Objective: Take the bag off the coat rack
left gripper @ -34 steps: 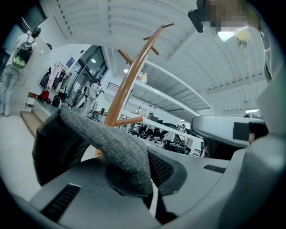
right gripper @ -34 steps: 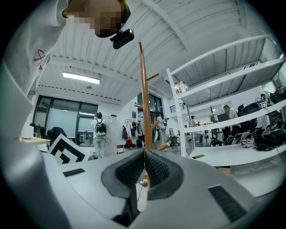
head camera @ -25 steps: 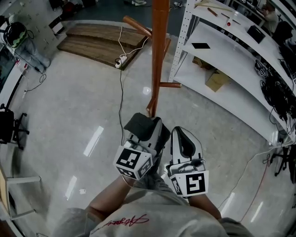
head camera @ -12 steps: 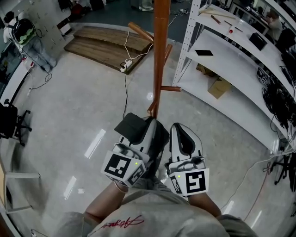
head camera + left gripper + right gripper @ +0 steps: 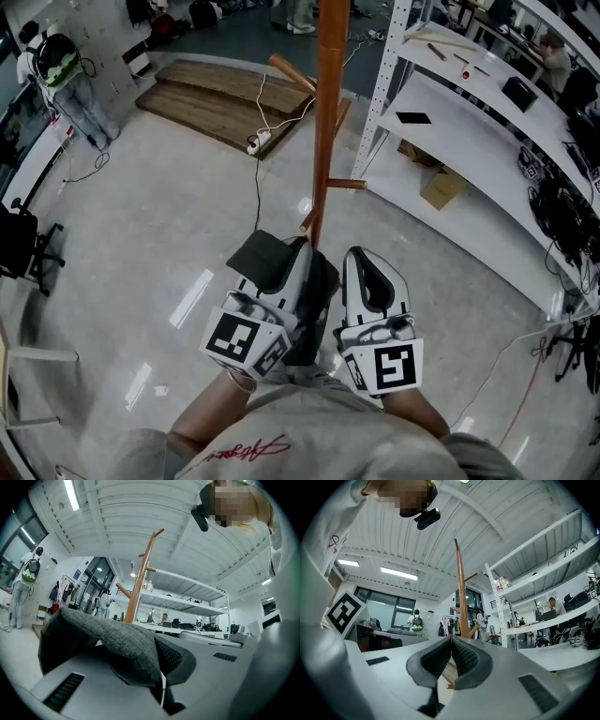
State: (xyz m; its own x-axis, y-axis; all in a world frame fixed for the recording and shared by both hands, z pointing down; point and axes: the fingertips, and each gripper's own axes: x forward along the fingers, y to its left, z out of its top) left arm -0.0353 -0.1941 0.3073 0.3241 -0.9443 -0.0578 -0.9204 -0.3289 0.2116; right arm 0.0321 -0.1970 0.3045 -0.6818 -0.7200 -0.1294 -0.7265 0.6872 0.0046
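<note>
Here, the left hand-held gripper (image 5: 158, 658) is closed on a fold of the grey felt bag (image 5: 108, 634). The cloth drapes over one jaw and hides its pad, while the other pad, ribbed and dark, shows beside it. The right hand-held gripper (image 5: 451, 644), just beside the left, has its pads pressed together with nothing between them. Both point roughly level toward the coat rack (image 5: 324, 112).

In the head view the bag sits at the left gripper's tip, just beside the rack's lowest peg (image 5: 307, 220). Whether a strap or loop is hooked over that peg cannot be told.

The step in hand appears to be the lift-off. To do it well, the bag should probably travel up and outward along the peg's upward slant, not straight back, so that any loop slides off the tip instead of catching. The grip takes only an edge of soft cloth, so a slow, steady pull seems wise; a jerk could slip the felt out or rock the pole. The free right gripper could steady the pole or support the bag's sagging side.

Beyond lie the glossy floor (image 5: 169, 206), a trailing cable (image 5: 257, 178) and white shelves (image 5: 469, 122).
</note>
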